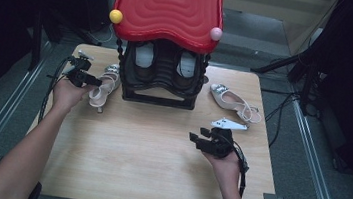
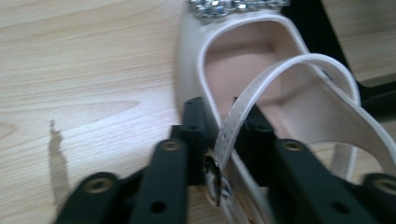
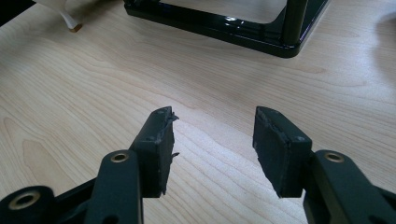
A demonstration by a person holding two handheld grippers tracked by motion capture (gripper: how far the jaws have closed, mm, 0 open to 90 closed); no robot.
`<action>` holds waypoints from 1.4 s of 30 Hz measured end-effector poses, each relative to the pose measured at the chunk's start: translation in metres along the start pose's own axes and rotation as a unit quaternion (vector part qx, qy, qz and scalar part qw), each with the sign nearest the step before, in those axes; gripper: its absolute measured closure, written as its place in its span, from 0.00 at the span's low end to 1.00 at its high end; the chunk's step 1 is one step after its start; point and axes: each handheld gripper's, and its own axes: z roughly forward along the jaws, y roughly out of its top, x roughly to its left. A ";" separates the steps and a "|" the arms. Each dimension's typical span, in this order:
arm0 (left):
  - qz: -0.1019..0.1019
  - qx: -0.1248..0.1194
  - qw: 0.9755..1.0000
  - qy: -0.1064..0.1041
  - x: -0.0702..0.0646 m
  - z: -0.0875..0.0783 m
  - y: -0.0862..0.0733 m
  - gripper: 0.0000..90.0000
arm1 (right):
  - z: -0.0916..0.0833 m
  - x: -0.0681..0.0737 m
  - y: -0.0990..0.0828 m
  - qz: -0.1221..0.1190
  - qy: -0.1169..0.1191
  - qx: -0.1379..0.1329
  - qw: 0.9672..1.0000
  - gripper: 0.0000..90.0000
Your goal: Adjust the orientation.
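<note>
Cream leather and a strip of rhinestones mark the left shoe (image 1: 104,87), which lies on the tabletop (image 1: 149,146) just left of the black shoe rack (image 1: 161,80) with its red lid (image 1: 170,8). From the high view its long axis runs toward and away from the person, jewelled toe pointing to the far edge and heel toward the near one. The left gripper (image 1: 91,80) comes in from the shoe's left at the heel end. A matching shoe (image 1: 232,102) sits on the rack's right, and the right gripper (image 1: 204,137) hovers over bare wood, well apart from either.

In the left gripper view the fingers (image 2: 194,126) stand nearly closed around the shoe's side wall and its thin strap (image 2: 261,91) — the pads appear to press on both, with the buckle (image 2: 214,175) just below them. A good lift, I judge, calls for a firm hold on the wall itself and not the strap alone, so the shoe does not swing; raise it level, toe forward, for the rack.

In the right gripper view the fingers (image 3: 161,140) stand wide apart with nothing between them, the rack's base (image 3: 219,28) ahead.
</note>
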 end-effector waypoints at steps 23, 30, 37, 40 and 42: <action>-0.059 -0.057 0.996 -0.037 0.013 -0.034 0.008 0.92 | 0.001 0.001 0.000 -0.003 -0.001 -0.001 1.000 0.55; -0.052 -0.057 0.996 -0.033 0.013 -0.044 0.013 0.92 | 0.001 0.001 0.001 -0.004 0.000 -0.004 1.000 0.55; -0.057 -0.064 0.995 -0.044 0.012 -0.063 0.023 0.92 | 0.002 0.002 0.001 -0.005 0.004 -0.005 1.000 0.55; -0.051 -0.074 0.995 -0.040 0.009 -0.075 0.030 0.92 | 0.003 0.002 0.003 -0.004 0.006 -0.004 1.000 0.55; -0.048 -0.078 0.995 -0.040 0.008 -0.085 0.036 0.92 | 0.005 0.002 0.005 -0.007 0.006 0.002 1.000 0.55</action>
